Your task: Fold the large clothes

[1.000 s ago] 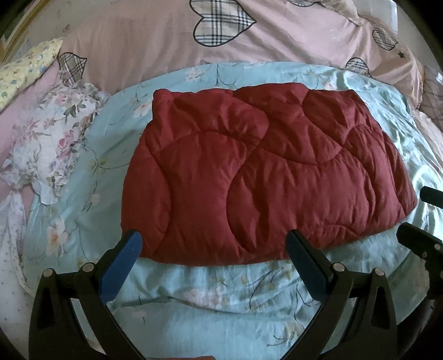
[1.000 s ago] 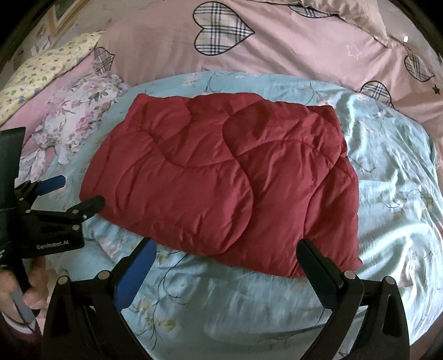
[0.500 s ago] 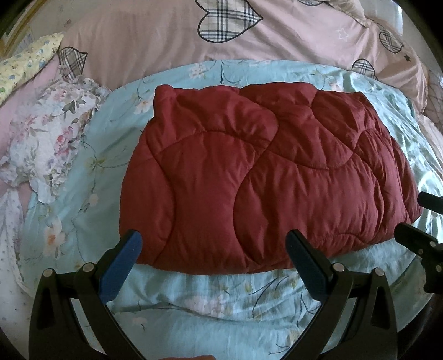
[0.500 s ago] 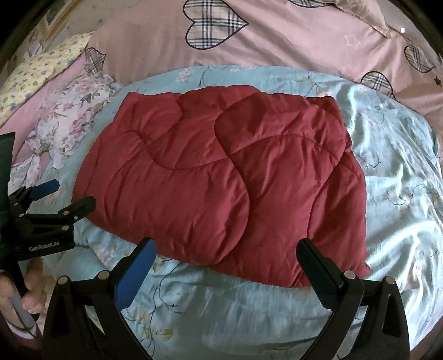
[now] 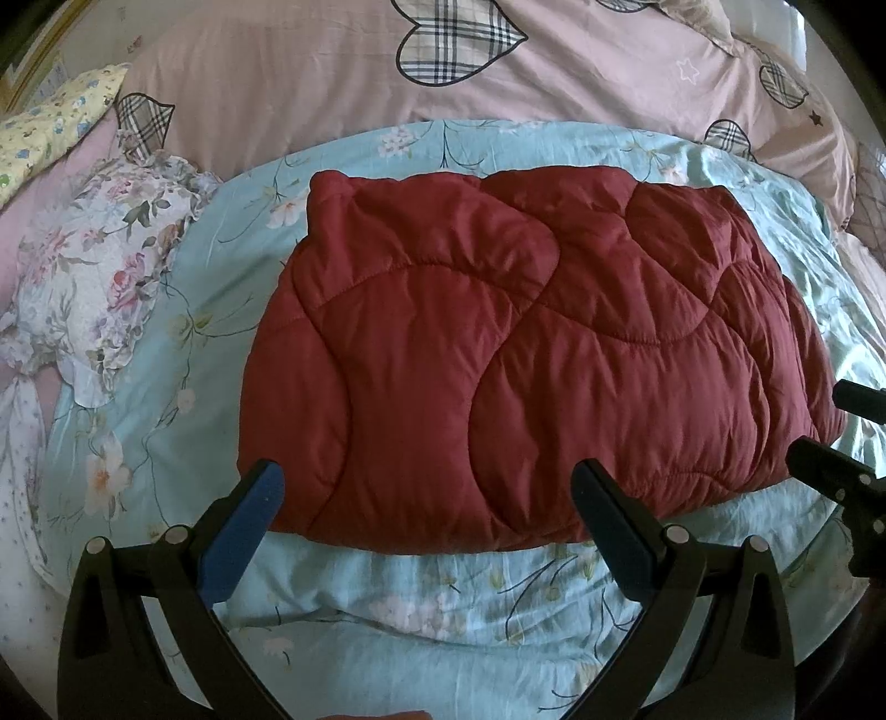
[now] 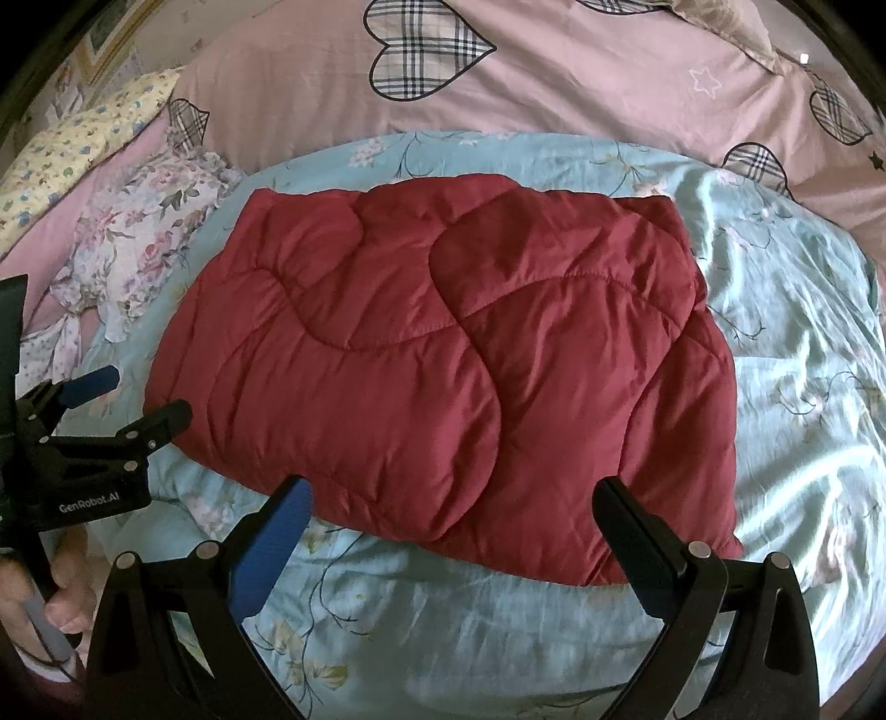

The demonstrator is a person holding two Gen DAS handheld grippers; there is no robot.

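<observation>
I see the folded red quilt (image 5: 526, 360) mid-frame on the blue sheet (image 5: 421, 620); my left gripper (image 5: 426, 498) and right gripper (image 6: 448, 509) gape empty at its near edge, bare sheet right.

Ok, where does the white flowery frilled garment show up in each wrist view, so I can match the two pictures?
Left wrist view: the flowery frilled garment lies at the left edge, left of the red quilted garment.
Right wrist view: the same frilled piece sits upper left, beyond the left gripper.
Shared landmark: the big plaid heart on the pink bedding, top centre.
</observation>
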